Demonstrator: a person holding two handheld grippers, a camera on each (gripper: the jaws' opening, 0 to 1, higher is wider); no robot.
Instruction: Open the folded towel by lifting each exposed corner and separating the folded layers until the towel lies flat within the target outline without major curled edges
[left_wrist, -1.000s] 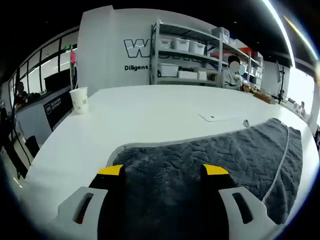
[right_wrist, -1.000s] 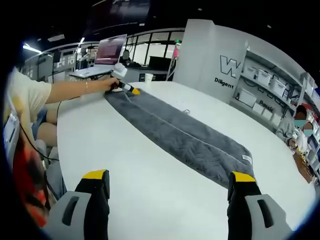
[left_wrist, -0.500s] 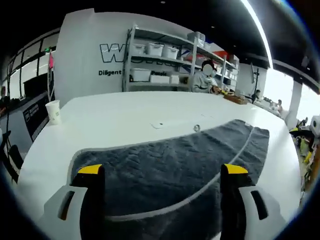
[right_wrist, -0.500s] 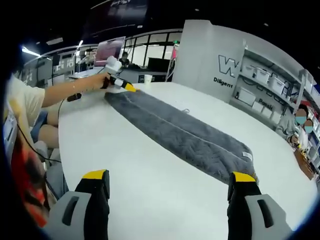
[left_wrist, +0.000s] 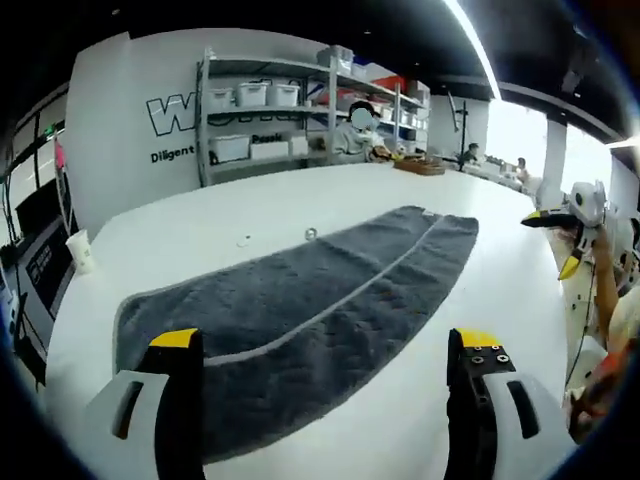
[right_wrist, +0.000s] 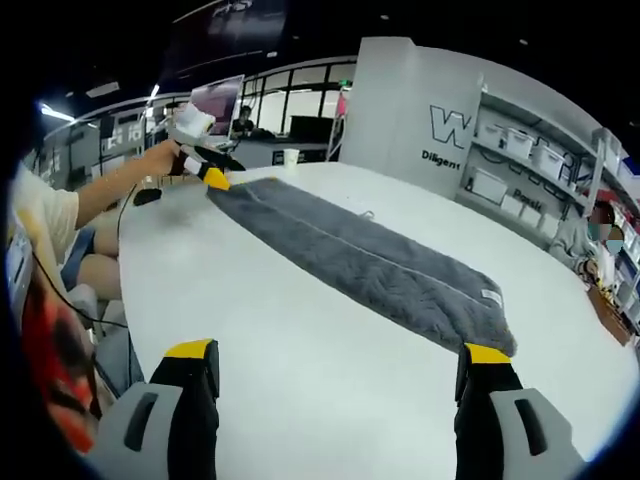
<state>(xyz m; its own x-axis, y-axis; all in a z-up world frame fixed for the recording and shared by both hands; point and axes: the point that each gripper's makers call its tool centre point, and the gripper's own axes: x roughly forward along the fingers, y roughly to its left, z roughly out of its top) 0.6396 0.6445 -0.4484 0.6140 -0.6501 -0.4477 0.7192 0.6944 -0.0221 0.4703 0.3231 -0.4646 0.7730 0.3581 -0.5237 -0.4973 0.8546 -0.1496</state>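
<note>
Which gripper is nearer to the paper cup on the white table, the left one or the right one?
Left. The left gripper hovers open at the towel's far end, the end where the paper cup stands. The right gripper, also open, is off the towel's opposite end.

A broad white worktop (left_wrist: 300, 205) is seen, and a long dark grey towel (left_wrist: 300, 300) is spread flat along it, a pale seam running down its length. A paper cup (left_wrist: 79, 250) is stood near the far edge. Two small pale items (left_wrist: 311, 234) are laid just beside the towel's long edge.
</note>
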